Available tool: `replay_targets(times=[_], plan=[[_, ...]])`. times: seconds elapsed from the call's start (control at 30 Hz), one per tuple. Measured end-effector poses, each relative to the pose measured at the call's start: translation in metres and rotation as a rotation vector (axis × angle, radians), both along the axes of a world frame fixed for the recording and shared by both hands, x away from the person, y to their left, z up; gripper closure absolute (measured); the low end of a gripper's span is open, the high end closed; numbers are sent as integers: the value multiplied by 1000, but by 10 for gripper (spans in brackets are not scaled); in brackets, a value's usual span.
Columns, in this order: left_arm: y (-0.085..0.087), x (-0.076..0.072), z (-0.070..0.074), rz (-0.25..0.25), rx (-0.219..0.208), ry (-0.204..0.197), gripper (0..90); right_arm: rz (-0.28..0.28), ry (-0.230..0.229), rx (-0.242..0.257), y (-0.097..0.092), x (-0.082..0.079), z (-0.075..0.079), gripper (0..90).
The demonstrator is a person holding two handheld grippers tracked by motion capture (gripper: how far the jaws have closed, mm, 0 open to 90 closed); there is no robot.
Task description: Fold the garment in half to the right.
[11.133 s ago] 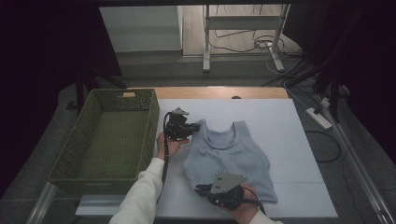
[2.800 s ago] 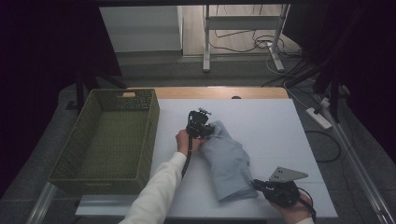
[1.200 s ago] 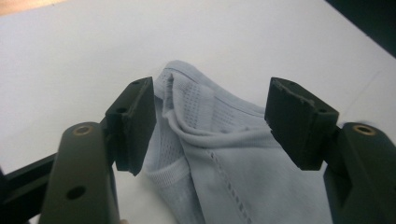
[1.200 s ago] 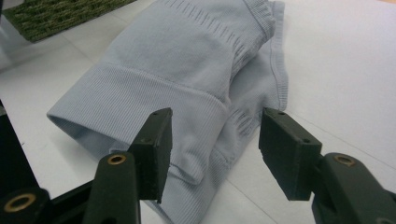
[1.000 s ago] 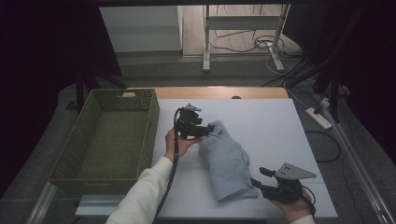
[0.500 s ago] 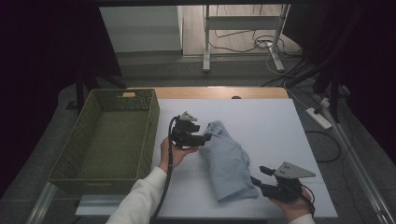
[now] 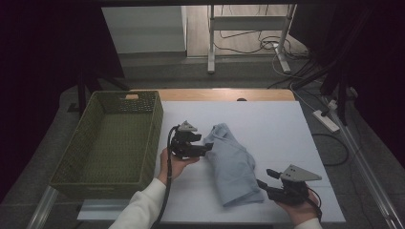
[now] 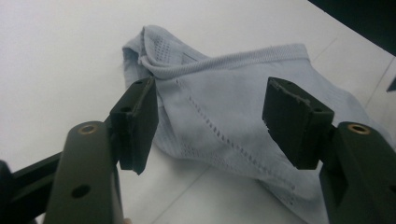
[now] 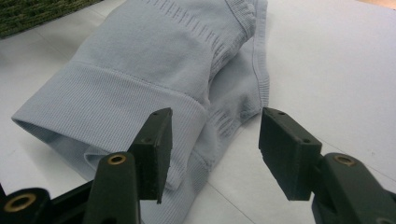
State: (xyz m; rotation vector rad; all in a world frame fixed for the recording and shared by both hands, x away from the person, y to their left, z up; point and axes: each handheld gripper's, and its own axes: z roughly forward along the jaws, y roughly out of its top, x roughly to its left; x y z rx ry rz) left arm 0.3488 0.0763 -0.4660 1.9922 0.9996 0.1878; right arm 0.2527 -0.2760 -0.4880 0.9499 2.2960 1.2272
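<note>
A light blue ribbed garment (image 7: 233, 164) lies folded lengthwise on the white table (image 7: 272, 124), running from the middle toward the near edge. My left gripper (image 7: 206, 146) is at its upper left end, jaws open and pointing at the cloth. In the left gripper view the neckline end of the garment (image 8: 219, 140) lies just beyond the open left gripper (image 8: 215, 122), with nothing pinched. My right gripper (image 7: 264, 180) stands open at the garment's lower right corner. In the right gripper view the hem of the garment (image 9: 140, 60) lies ahead of the right gripper (image 9: 219, 154), whose left pad overlaps the hem's edge without pressing on it.
A green woven basket (image 7: 143, 138) stands on the left part of the table, close to the left hand. Beyond the far edge are table legs and cables on the floor, and a power strip (image 7: 326, 120) lies at the right.
My left gripper has drawn back toward the near side and slightly down, away from the garment's top end. The garment and the right gripper have kept still.
</note>
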Motion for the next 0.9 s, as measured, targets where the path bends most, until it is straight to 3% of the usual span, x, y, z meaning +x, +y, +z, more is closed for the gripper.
replay_targets(times=[0.57, 0.9], plan=[[11, -23, -5, -19, 19, 2, 361, 0, -14, 2, 6, 6, 5, 444], [12, -28, -11, -31, 28, 5, 359, -7, -44, 10, 20, 26, 18, 440]])
